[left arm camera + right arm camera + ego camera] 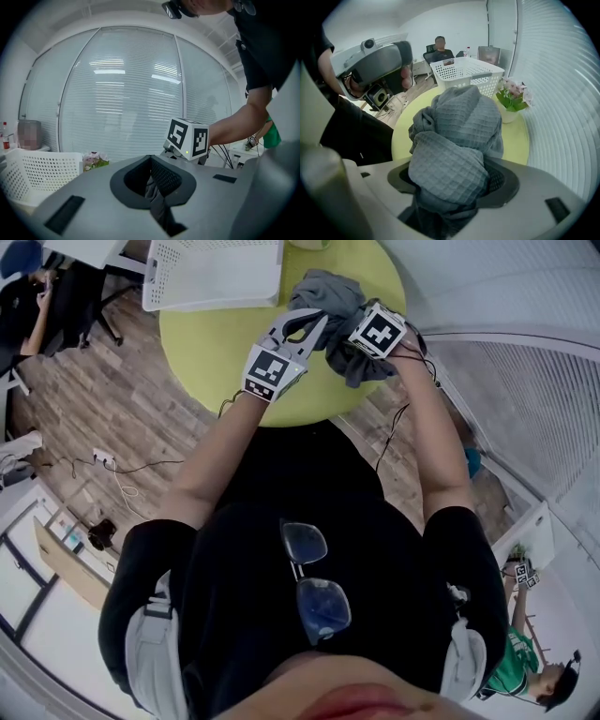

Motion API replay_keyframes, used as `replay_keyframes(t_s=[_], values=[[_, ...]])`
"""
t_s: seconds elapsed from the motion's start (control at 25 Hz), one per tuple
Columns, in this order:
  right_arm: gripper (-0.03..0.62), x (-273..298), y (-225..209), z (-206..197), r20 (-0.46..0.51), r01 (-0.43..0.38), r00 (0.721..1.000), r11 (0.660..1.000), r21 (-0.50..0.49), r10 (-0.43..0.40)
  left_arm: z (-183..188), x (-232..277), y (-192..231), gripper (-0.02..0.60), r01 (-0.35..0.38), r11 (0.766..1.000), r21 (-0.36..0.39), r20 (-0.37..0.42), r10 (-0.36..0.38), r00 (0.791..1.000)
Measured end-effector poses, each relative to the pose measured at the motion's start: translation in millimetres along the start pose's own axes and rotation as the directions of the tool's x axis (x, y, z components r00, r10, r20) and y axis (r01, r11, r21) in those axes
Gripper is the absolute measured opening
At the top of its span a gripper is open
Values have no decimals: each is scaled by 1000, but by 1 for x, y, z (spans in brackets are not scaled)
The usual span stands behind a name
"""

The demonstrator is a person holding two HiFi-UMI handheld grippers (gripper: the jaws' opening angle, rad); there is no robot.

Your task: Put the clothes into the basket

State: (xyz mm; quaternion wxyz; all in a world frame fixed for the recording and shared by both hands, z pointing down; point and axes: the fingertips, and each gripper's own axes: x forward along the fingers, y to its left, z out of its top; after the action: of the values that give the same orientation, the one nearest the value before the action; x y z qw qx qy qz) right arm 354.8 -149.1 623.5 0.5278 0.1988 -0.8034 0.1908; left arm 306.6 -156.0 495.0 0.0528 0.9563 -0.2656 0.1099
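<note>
A grey waffle-weave garment (339, 298) hangs bunched between both grippers, lifted above the round yellow-green table (211, 348). My right gripper (450, 190) is shut on a thick bundle of the garment (457, 140), which fills its jaws and hides the fingertips. A thin dark fold of the same garment (158, 199) is pinched in my left gripper (157, 185), which is shut on it. In the head view the left gripper (314, 329) sits just left of the right gripper (361, 348). The white perforated basket (211, 273) stands at the table's far side, empty as far as I can see.
A small pot of pink flowers (513, 101) stands on the table near the basket (466, 75). A curved wall of window blinds (562, 93) runs along the right. A person (439, 49) sits beyond the basket. Cables (122, 470) lie on the wooden floor at left.
</note>
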Motion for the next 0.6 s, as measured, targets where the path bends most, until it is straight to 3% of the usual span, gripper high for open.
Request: replay_keyframes(t_s=[0.4, 0.6], values=[[354, -44, 35, 34, -13, -7, 1000, 986, -165, 4, 52, -39, -3, 11, -46, 999, 13, 34, 45, 998], [354, -43, 40, 101, -33, -23, 999, 965, -260, 15, 66, -72, 49, 10, -81, 997, 7, 40, 81, 996]])
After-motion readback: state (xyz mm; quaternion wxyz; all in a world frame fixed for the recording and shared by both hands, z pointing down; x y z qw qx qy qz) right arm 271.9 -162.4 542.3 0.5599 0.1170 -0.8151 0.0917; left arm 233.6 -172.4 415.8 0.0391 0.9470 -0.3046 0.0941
